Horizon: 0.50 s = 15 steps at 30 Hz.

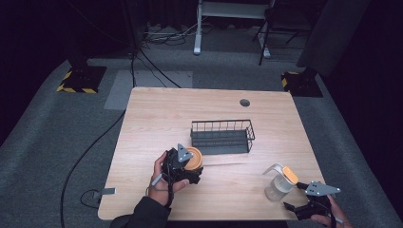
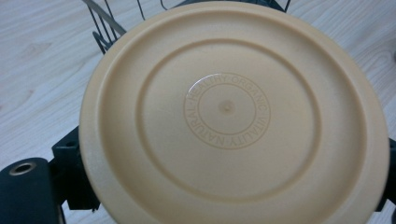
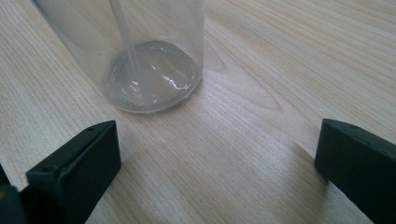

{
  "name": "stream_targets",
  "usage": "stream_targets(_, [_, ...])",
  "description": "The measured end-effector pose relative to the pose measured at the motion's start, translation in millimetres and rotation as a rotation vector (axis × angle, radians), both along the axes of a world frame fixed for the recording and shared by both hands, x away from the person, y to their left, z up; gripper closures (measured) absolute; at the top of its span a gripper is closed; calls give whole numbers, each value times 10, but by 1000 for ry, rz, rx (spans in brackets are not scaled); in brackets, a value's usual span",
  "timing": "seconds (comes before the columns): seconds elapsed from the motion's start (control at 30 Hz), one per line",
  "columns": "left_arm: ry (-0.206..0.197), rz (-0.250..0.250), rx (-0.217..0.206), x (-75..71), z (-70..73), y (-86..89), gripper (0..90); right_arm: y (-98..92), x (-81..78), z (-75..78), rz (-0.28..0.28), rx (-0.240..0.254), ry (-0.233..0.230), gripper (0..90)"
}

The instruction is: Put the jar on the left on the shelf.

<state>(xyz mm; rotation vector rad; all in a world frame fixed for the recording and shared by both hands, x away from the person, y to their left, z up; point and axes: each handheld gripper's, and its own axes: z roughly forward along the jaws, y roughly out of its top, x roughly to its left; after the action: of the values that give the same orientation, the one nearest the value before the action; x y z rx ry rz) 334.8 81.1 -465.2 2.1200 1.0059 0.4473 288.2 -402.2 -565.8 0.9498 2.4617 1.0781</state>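
High view showed the left tongs (image 1: 190,167) pinching a tan lid (image 1: 194,158) near the wire basket (image 1: 222,136); right tongs (image 1: 300,195) stood spread beside the clear bottle (image 1: 279,183).

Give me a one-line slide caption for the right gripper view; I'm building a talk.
Right gripper, fingers open, approaching a clear plastic bottle standing on the wooden table.
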Motion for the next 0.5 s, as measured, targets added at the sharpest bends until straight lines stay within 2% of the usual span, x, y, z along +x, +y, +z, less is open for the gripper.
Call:
stream_targets(0.13, [-13, -6, -17, 22, 114, -15, 93, 0, 0, 0, 0, 0, 0, 1])
stream_targets(0.33, [-46, -18, -14, 50, 303, -72, 93, 1, 1, 0, 0, 0, 0, 1])
stream_targets(0.5, [-55, -36, -9, 95, 405, -154, 93, 1, 1, 0, -1, -1, 0, 1])
